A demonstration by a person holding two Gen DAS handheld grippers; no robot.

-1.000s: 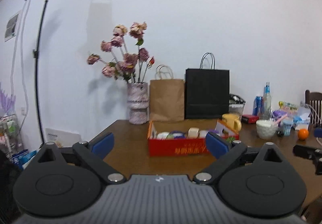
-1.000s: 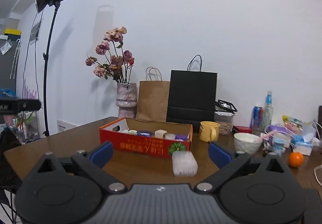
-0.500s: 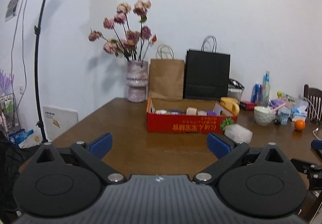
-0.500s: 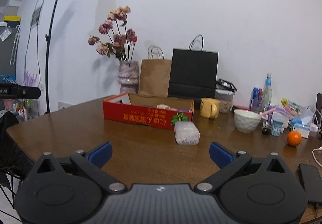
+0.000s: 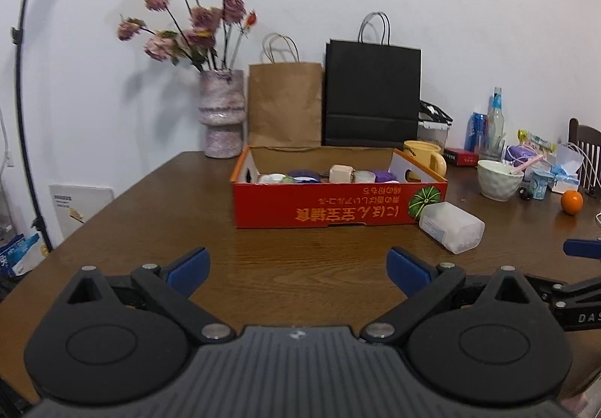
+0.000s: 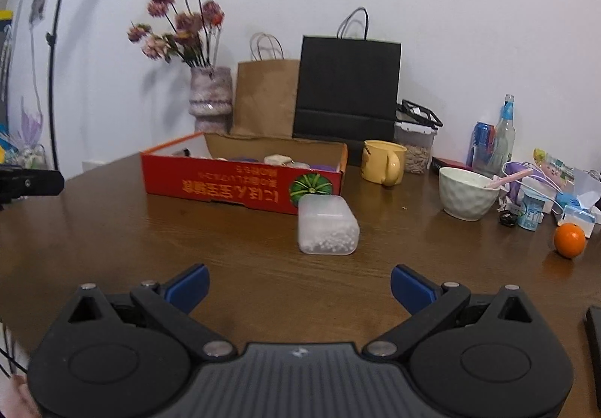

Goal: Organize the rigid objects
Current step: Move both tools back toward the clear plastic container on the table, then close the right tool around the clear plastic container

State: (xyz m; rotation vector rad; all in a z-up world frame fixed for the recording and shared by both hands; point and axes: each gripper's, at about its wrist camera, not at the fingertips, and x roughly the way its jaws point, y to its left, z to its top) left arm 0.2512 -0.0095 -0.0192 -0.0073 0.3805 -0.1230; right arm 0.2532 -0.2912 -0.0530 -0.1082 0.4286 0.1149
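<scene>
A red cardboard box (image 5: pixel 338 205) (image 6: pixel 240 187) with several small containers inside stands on the brown table (image 5: pixel 157 215). A frosted plastic case (image 5: pixel 450 227) (image 6: pixel 327 230) lies on the table at the box's right front corner. My left gripper (image 5: pixel 298 269) hovers open above the table, short of the box, nothing between its fingers. My right gripper (image 6: pixel 299 286) is open too, just short of the plastic case and in line with it. In the left wrist view the right gripper's blue fingertip (image 5: pixel 581 249) shows at the right edge.
Behind the box stand a flower vase (image 5: pixel 221 113), a brown paper bag (image 5: pixel 285 104) and a black bag (image 5: pixel 372 93). To the right are a yellow mug (image 6: pixel 383 162), a white bowl (image 6: pixel 467 198), an orange (image 6: pixel 570 240), bottles and packets. A light stand (image 6: pixel 56 53) rises at the left.
Both grippers have tilted down and moved closer to the table; the box and plastic case now appear larger and lower in view. Both stay open.
</scene>
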